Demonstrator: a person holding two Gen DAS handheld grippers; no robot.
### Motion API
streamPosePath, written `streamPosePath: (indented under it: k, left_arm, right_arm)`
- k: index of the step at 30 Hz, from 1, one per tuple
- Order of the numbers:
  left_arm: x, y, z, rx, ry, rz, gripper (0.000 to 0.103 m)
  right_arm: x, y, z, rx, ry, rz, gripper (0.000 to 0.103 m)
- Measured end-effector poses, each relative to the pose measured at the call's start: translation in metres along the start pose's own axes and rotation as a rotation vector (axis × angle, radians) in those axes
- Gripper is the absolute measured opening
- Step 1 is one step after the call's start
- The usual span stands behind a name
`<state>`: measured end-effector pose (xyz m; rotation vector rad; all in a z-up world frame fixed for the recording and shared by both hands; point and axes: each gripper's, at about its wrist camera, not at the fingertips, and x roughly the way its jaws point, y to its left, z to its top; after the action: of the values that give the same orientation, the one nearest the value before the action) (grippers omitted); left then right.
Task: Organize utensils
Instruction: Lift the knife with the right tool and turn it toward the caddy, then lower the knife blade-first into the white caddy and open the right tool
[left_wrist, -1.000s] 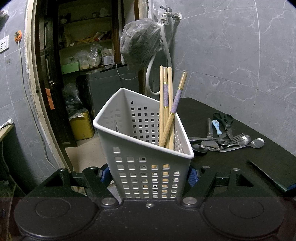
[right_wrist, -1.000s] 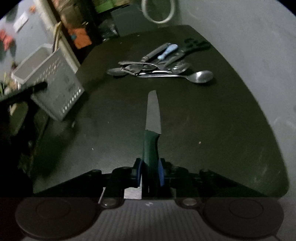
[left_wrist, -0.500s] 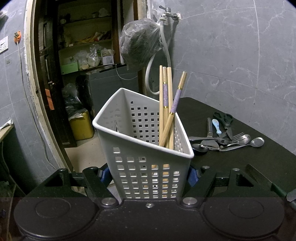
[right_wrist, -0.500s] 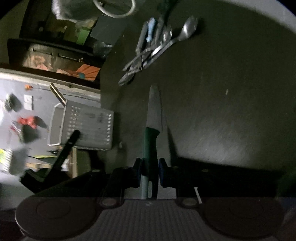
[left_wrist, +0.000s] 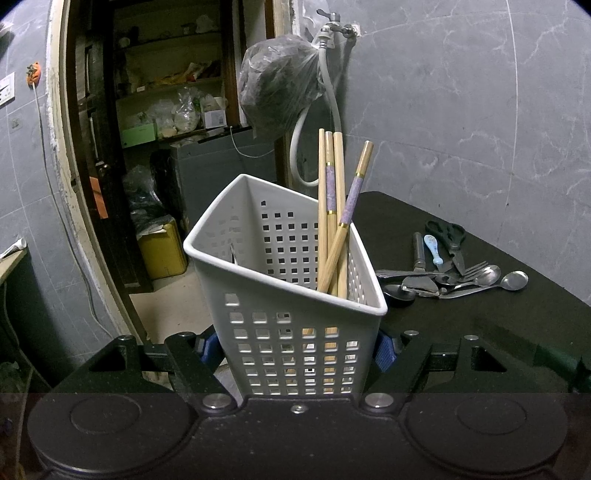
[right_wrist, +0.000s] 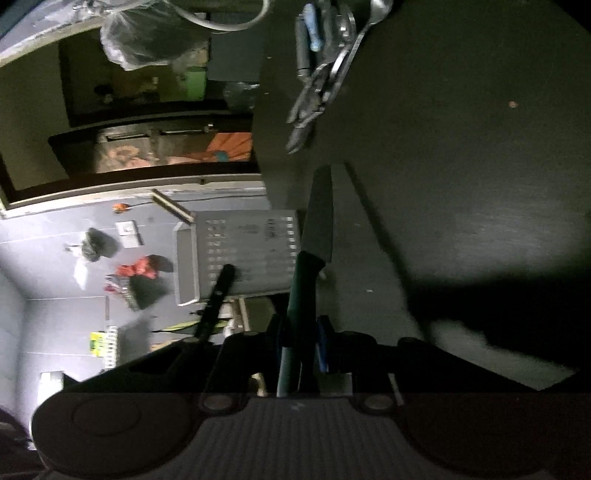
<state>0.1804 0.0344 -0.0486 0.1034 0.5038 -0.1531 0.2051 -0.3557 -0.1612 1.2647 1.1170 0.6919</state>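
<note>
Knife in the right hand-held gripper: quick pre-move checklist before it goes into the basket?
1. Right hand-held gripper clamped on the knife handle: ok.
2. Left hand-held gripper clamped on the basket: ok, pads press both side walls.
3. Basket mouth open to receive: ok, tilted, opening faces up.
4. Free space inside: ok, the chopsticks stand in the right-hand part; the left part looks free.
5. Blade aimed into the basket mouth: not ok, the tip points past the basket's base towards the table.
6. Remaining pile of cutlery clear of the path: ok, it lies further back on the table.
</note>
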Motion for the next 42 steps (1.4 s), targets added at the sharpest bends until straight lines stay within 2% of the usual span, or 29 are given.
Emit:
streamPosePath:
  k: [8,14,23,28,35,42]
  left_arm:
    - [0.0,0.0,-0.001,-0.002,-0.001,0.0,0.078]
    - [0.0,0.001,-0.001,0.0,-0.001,0.0,0.078]
    - [0.0,0.0,0.0,-0.001,0.0,0.001,0.078]
    - [0.0,0.0,0.0,0.0,0.0,0.001,0.078]
    - [0.001,0.0,-0.001,0.0,-0.001,0.001,0.078]
    - [0.0,0.001,-0.001,0.002,-0.006,0.001,0.078]
  right_arm:
    - [0.005,0.014,0.003,-0.008,-0.016,0.07,0.019]
    - [0.004,0.033,0.006,-0.06,-0.033,0.059,0.018]
    - [0.003,0.036,0.008,-0.087,-0.039,0.04,0.015]
    - [0.0,0.049,0.009,-0.111,-0.045,0.07,0.015]
    - [-0.001,0.094,0.009,-0.165,-0.038,0.141,0.015]
    - [0.011,0.152,0.007,-0.196,0.023,0.219,0.015]
